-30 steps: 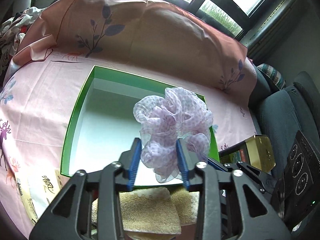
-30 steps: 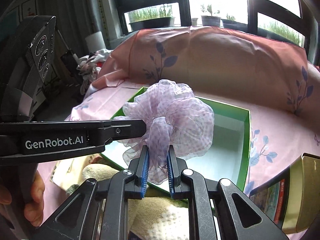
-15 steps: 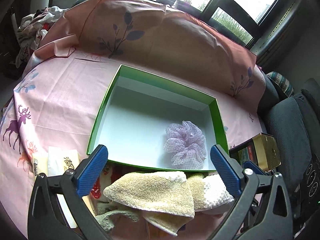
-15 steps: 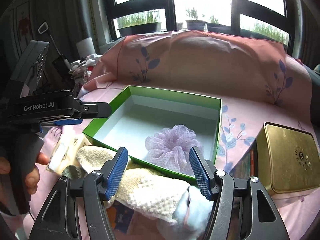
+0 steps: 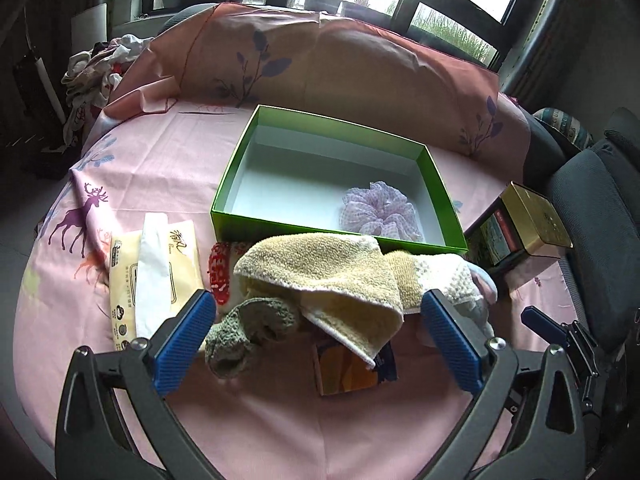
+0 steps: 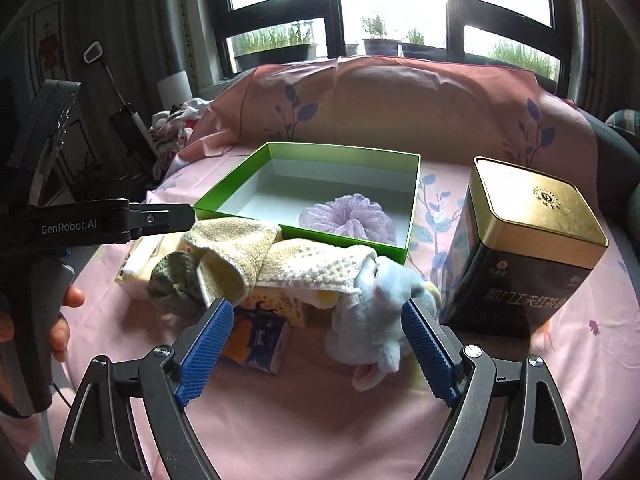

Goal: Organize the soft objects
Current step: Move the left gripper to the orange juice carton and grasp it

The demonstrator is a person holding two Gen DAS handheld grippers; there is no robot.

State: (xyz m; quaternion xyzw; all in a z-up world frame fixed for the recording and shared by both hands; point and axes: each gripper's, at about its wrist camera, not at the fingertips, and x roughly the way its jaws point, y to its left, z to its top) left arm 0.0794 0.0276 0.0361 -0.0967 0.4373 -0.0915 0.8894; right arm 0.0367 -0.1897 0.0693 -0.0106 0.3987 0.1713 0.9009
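Note:
A lilac scrunchie lies in the right front corner of the open green box, also in the right wrist view. In front of the box lies a pile: a yellow towel, a grey-green knitted piece, a white knit cloth and a pale blue plush toy. My left gripper is open and empty, hovering before the towel. My right gripper is open and empty before the plush toy.
A tissue pack lies left of the pile. A gold-lidded tin stands right of the box. An orange card box sits under the towel. The pink cloth covers the table; a draped backrest rises behind.
Both grippers let go of the scrunchie, which dropped into the green box. Both opened wide and pulled back toward the near side of the table.

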